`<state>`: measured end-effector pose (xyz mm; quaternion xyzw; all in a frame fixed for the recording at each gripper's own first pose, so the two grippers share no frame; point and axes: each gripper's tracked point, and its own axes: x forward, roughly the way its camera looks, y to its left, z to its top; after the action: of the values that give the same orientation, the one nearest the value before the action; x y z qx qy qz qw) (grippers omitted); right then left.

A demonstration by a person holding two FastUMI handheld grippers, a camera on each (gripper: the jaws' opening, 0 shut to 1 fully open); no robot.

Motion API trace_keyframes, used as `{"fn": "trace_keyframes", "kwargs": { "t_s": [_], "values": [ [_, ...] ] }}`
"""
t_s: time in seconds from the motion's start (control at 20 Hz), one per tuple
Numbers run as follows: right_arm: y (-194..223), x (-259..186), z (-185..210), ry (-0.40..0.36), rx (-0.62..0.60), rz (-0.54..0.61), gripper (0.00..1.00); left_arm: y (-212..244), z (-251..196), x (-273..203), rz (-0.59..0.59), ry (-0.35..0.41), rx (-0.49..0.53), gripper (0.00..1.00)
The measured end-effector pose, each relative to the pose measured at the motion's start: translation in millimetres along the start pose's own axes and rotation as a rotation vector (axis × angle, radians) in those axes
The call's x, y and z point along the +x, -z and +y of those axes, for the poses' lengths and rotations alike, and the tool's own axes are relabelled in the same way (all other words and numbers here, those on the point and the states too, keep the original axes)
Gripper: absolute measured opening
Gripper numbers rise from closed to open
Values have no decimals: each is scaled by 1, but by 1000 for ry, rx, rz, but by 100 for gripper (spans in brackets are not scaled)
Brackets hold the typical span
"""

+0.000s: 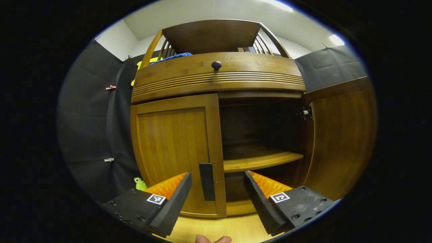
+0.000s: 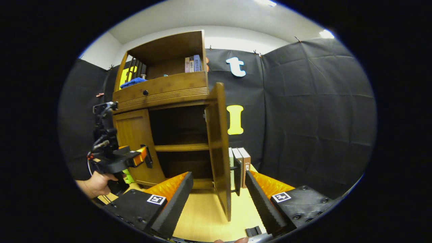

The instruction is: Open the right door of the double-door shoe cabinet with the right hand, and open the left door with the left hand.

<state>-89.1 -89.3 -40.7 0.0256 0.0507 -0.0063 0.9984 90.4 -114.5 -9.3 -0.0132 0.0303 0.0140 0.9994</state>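
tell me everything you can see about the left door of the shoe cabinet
The left door is a brown wooden panel, bamboo by the look of it, with a raised frame around a flat inset. It stands upright and looks closed, flush with the cabinet front under the drawer, while the right door is swung wide open. A dark vertical handle sits low on its inner edge. The left gripper is open, its fingers on either side of that handle, not visibly touching it.

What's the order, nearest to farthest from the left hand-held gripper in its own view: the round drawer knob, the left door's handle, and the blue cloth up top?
1. left door's handle, between the left hand-held gripper's fingers, low centre.
2. round drawer knob, above on the drawer front.
3. blue cloth, behind the drawer, upper left.
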Motion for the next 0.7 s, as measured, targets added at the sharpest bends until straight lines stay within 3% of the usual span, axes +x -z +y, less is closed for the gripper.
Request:
{"fn": "trace_keyframes", "kwargs": {
  "t_s": [0.15, 0.3, 0.45, 0.7],
  "values": [
    [-2, 4, 29, -21, 32, 4, 98, 12, 4, 19, 11, -2, -3, 92],
    [0, 13, 52, -39, 61, 7, 98, 27, 11, 41, 45, -8, -23, 99],
    [-5, 23, 67, -43, 42, -5, 98, 42, 22, 61, 75, -28, -46, 93],
    [-9, 40, 75, -27, 17, -17, 98, 67, 24, 88, 117, -13, -38, 71]
  ]
}}
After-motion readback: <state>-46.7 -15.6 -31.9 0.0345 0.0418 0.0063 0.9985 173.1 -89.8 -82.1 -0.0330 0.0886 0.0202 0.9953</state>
